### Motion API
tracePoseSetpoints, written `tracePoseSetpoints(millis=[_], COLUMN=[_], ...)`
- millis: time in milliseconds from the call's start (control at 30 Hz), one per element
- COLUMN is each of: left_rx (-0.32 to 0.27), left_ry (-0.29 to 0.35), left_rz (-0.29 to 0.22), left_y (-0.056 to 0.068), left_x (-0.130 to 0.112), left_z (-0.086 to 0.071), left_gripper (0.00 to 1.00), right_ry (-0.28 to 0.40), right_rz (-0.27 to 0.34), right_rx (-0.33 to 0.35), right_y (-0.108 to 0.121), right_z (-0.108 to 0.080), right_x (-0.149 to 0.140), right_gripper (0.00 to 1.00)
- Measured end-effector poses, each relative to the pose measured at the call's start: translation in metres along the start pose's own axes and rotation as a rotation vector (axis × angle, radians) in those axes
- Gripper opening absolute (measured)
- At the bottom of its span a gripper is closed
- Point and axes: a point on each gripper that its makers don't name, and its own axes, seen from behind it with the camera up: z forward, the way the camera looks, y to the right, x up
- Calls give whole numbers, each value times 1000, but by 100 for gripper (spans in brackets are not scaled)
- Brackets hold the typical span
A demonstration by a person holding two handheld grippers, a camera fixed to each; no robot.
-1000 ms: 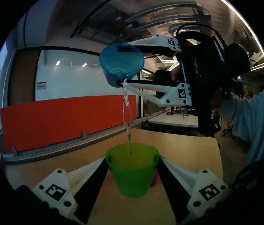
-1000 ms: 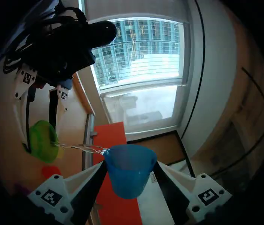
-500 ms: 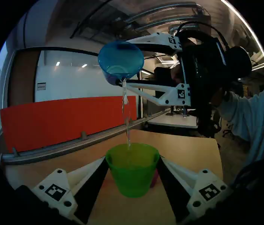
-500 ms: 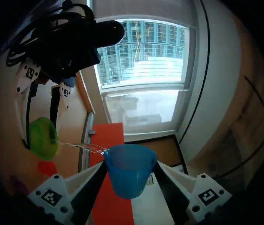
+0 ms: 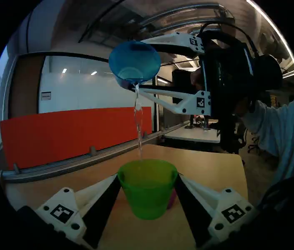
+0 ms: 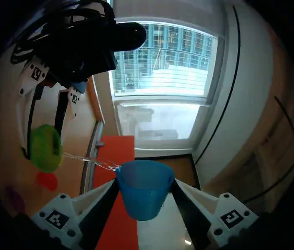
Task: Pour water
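Observation:
My left gripper (image 5: 148,196) is shut on a green cup (image 5: 147,188), upright just above the wooden table (image 5: 213,164). Above it, the right gripper (image 5: 144,66) holds a blue cup (image 5: 134,63) tipped far over, mouth toward me. A thin stream of water (image 5: 138,123) falls from its rim into the green cup. In the right gripper view, my right gripper (image 6: 145,193) is shut on the blue cup (image 6: 144,188), the water stream (image 6: 89,161) runs left to the green cup (image 6: 45,148), and the left gripper (image 6: 46,143) grips that cup from the sides.
An orange panel (image 5: 71,131) and a metal rail (image 5: 88,156) run along the table's far edge. A person's sleeve (image 5: 278,125) is at the right. Red (image 6: 46,180) and purple (image 6: 14,199) shapes lie on the table near the green cup. A large window (image 6: 163,83) fills the background.
The blue cup has tipped a little further and risen slightly. The water stream has thinned. The green cup has stayed in place.

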Motion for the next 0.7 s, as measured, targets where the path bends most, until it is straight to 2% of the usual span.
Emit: tracePoseSetpoints(millis=[700], left_rx=[-3], left_ry=[5], left_rz=[-4], left_y=[2], left_x=[2], left_z=[3], left_gripper=[87], right_ry=[0], right_rz=[-146], right_rx=[-15], right_y=[1], right_z=[-3], right_x=[12], right_gripper=[89])
